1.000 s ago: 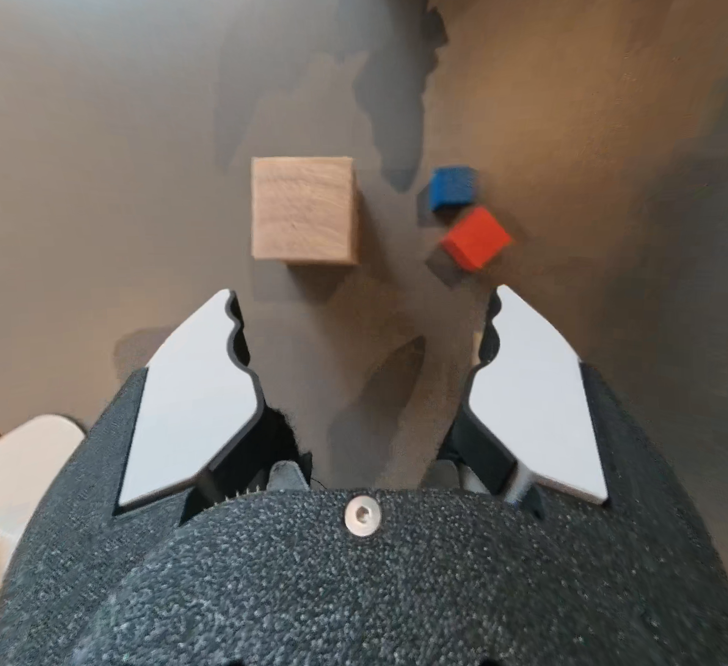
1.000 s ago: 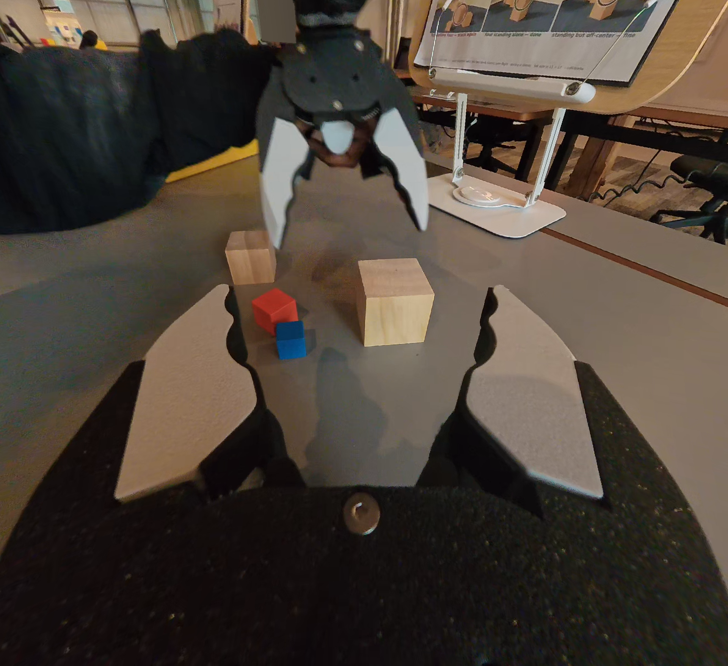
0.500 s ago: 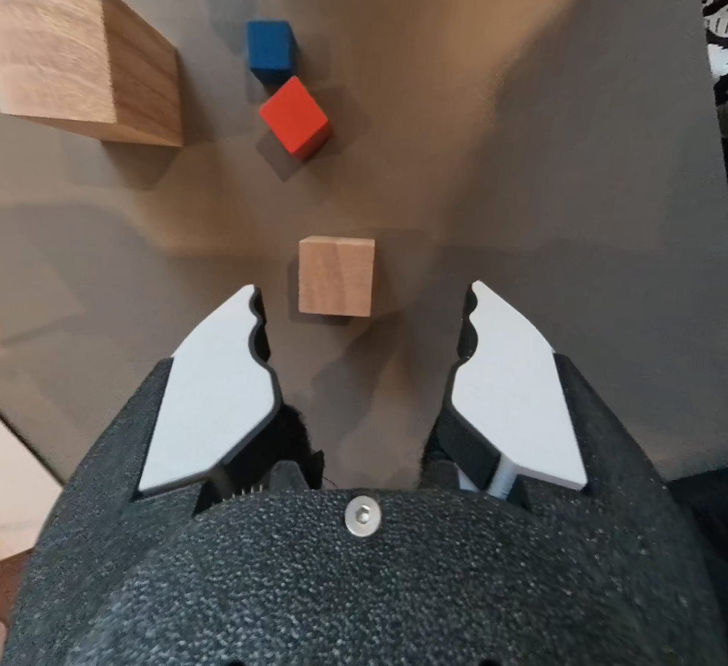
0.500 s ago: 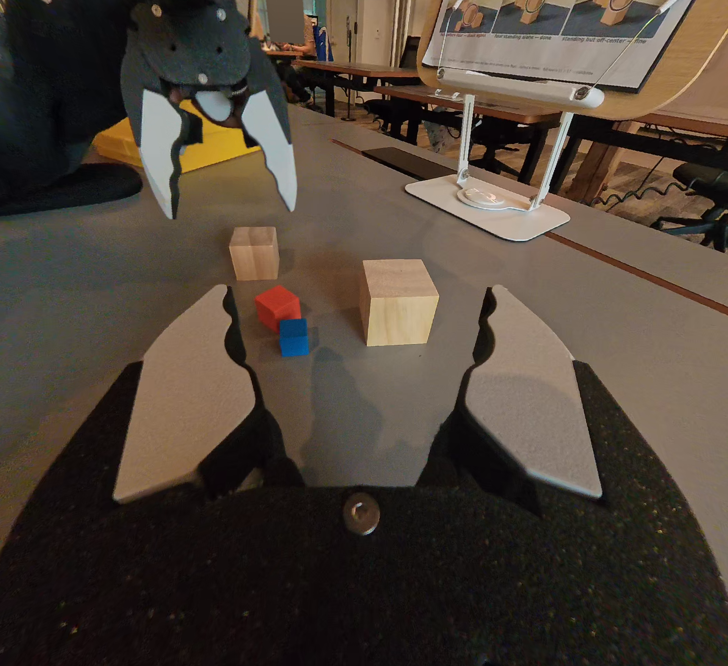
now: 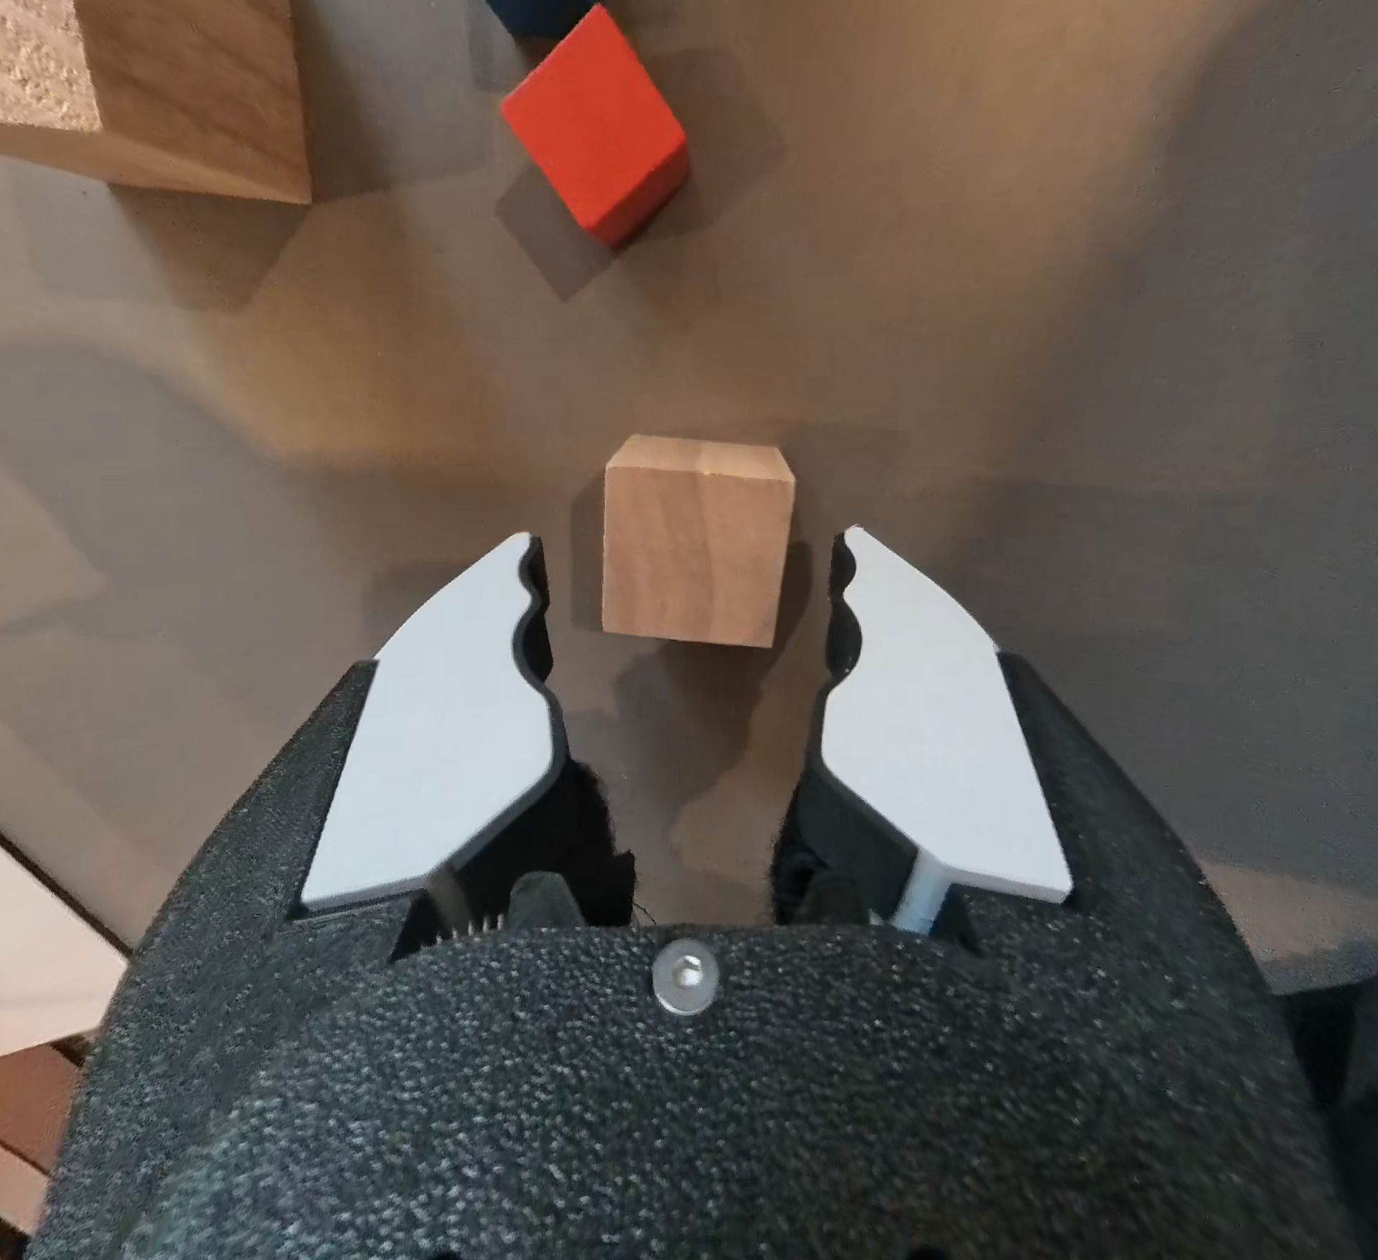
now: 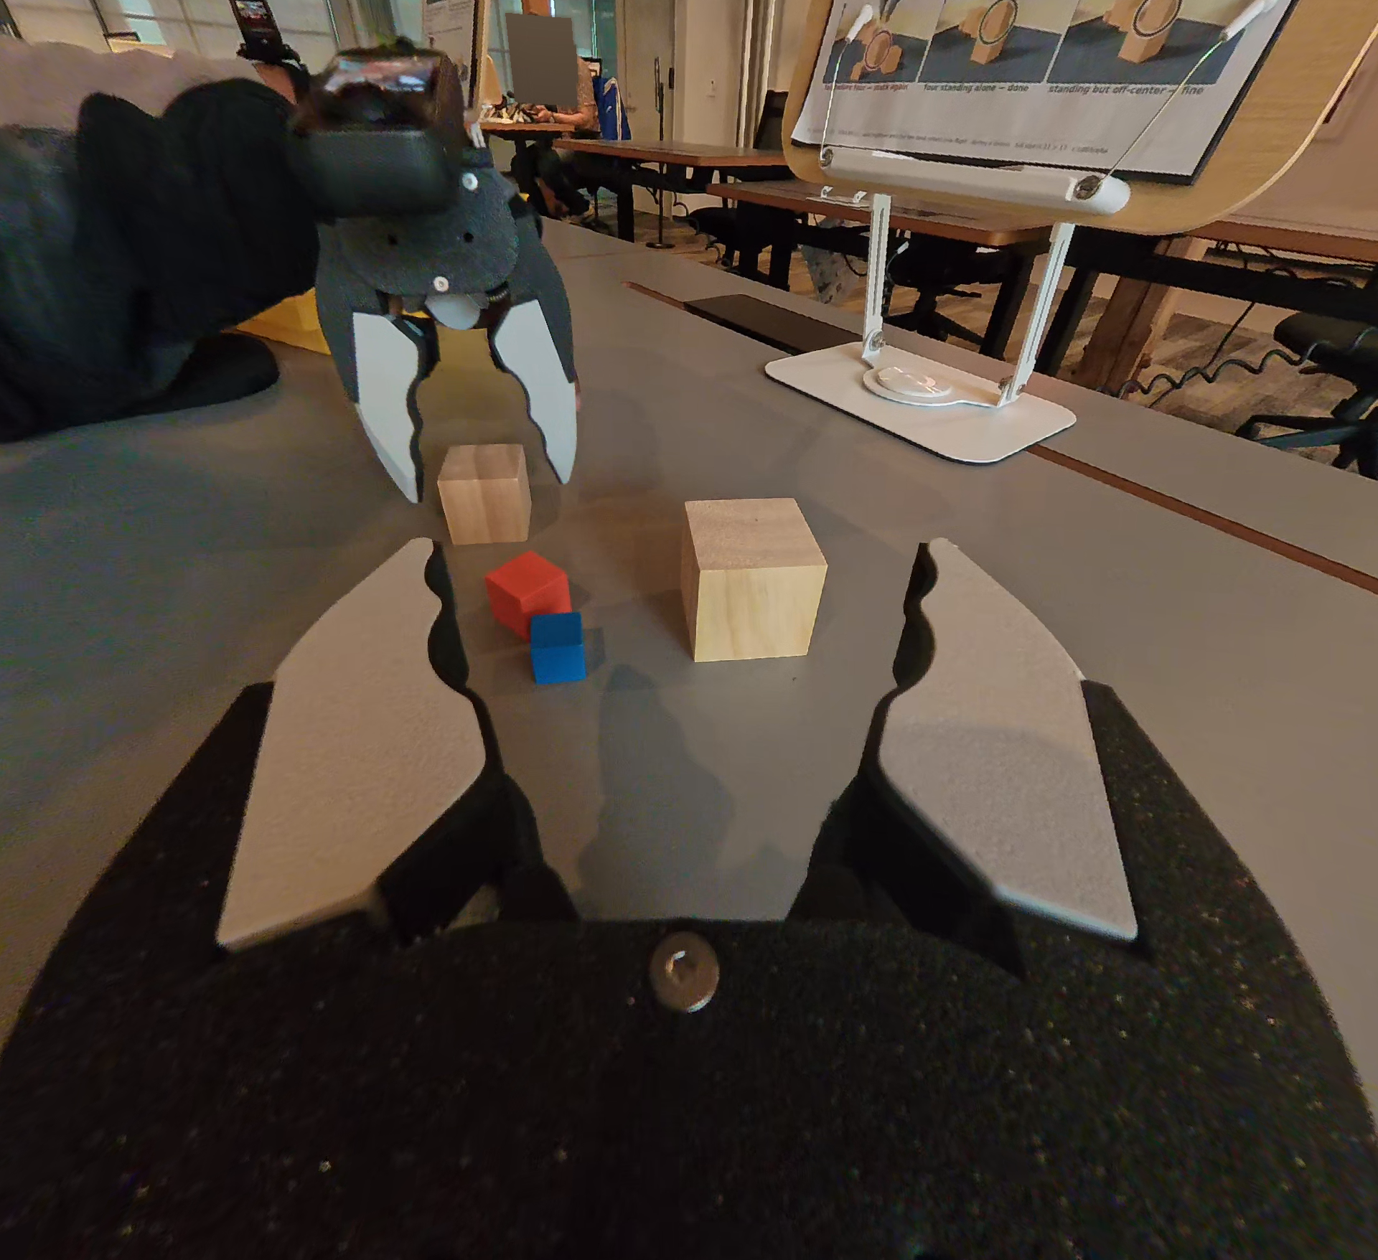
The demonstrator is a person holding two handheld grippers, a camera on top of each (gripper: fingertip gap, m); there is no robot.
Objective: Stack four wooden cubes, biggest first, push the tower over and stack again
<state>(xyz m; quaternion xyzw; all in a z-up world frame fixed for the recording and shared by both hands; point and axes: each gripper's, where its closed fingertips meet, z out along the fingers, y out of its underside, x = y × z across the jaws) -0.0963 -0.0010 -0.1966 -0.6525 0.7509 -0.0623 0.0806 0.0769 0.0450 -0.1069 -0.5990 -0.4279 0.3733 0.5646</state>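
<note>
Grey tabletop point(image 6: 1044, 628) in an open office; desks, chairs and tall windows behind. White stand point(image 6: 925, 397) with a printed instruction sheet at far right.

Four cubes, none stacked yet, all resting on the table:
- large plain cube point(image 6: 752, 579), right of centre, alone.
- medium plain cube point(image 6: 485, 494), far left of the group.
- red cube point(image 6: 528, 590) and blue cube point(image 6: 558, 646) between them, red turned on the diagonal, blue nearer; apparently touching at a corner, though contact is hard to confirm.

Left gripper point(image 6: 488, 471) hangs fingers-down over the medium cube, jaws spread, nothing held. In its own view the left gripper point(image 5: 690, 553) brackets that cube: medium plain cube point(image 5: 697, 542) sits squarely between the fingertips, a gap either side, faces roughly parallel to the fingers point(image 5: 462, 702). Tips look level with its upper part, not yet down its sides.

Right gripper point(image 6: 682, 553) is low and near, jaws wide apart, empty, pointed across the table; the large cube lies just ahead, slightly right.

Judgement: the left is plainly the nearer to the medium cube. Coming move likely a short straight descent, then closing. Being a cube, it has no long axis; alignment already fair.
</note>
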